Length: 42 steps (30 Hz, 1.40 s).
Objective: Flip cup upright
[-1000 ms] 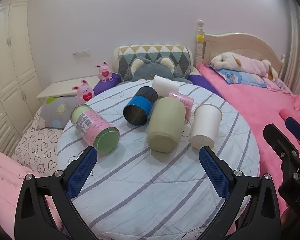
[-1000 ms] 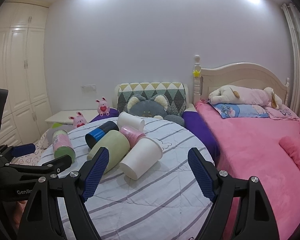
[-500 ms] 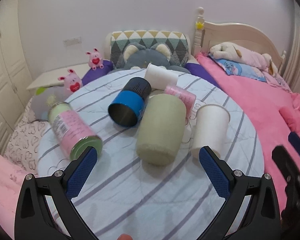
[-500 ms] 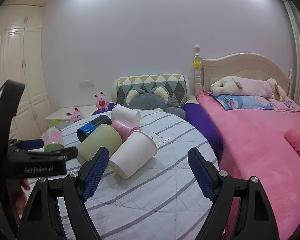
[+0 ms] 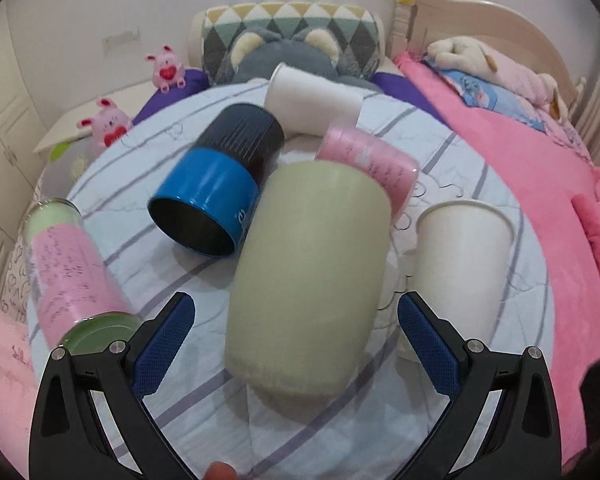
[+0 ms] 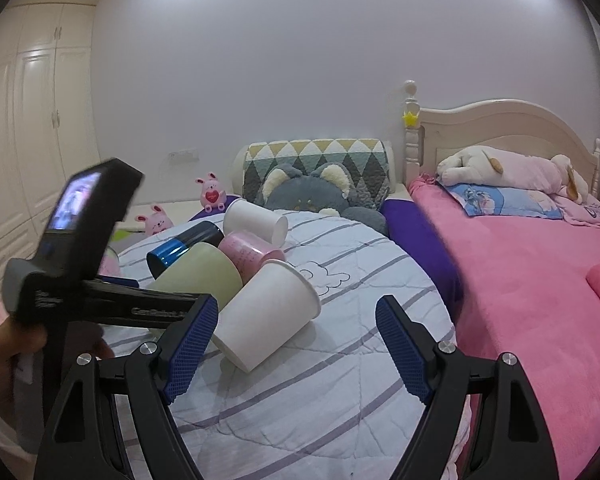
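beside green cup (image 5: 308,276): blue can (image 5: 220,184)

Your left tongs (image 6: 112,280) looked blurry and hid part of the green cup (image 6: 204,268). The pink bottle (image 5: 74,276) was blurry, its words too small to read.

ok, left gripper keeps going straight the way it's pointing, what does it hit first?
Most likely the pale green cup, lying on its side. Its near end sits between the open fingers of the left gripper, dead ahead. The blue cup and white paper cup lie off to either side. Depth is unclear.
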Available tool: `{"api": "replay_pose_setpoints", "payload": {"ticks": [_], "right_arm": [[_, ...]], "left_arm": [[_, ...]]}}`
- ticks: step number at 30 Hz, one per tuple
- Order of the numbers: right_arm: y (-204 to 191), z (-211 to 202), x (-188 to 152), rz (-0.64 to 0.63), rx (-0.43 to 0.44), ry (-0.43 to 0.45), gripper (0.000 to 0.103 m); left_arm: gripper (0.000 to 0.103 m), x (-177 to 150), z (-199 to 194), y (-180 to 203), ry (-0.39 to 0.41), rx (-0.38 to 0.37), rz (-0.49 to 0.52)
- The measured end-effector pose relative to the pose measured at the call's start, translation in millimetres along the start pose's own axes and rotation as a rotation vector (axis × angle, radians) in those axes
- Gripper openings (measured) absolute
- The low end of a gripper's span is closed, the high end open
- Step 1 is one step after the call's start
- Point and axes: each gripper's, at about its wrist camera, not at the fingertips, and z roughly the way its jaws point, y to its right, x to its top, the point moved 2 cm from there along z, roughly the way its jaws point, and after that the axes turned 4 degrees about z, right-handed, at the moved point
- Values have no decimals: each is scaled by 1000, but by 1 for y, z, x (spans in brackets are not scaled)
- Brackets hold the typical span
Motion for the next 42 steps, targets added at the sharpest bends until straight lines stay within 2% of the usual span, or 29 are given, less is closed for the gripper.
{"api": "replay_pose_setpoints", "payload": {"ticks": [2,3,10,19,27,34,36,37,39,41,42], "right_arm": [[0,0,0,-2,-1,-1,83],[1,0,-1,-2,0,-3,83],[1,-1,-3,-9,3,-17,83],[-11,-10,-5,-37,1,-27,83],[-20,-18,-9,-30,-31,-51,83],[-35,-26,-18,-46,-40,-72,83],[-38,-27,-19,-42,-40,-80,83],[-39,-27,-19,-39,-35,-86,83],[-41,-28,-19,-27,-30,-97,83],[-41,-30,-18,-2,-11,-106,83],[-40,-32,-16,18,1,-109,83]], "left_arm": [[84,0,5,-1,-16,-17,-4],[80,-1,7,-1,-22,-34,-8],[79,-7,3,0,-26,-37,-29],[79,-47,-27,-10,-45,-59,-61],[80,-84,-51,-13,-43,-73,-52],[80,-97,-59,-16,-25,-89,-48],[83,-98,-61,-16,-23,-98,-38],[88,-98,-63,-16,-21,-98,-34],[92,-100,-72,-17,5,-94,-26],[100,-101,-81,-19,30,-97,-15],[100,-102,-86,-20,44,-95,-11]]}}
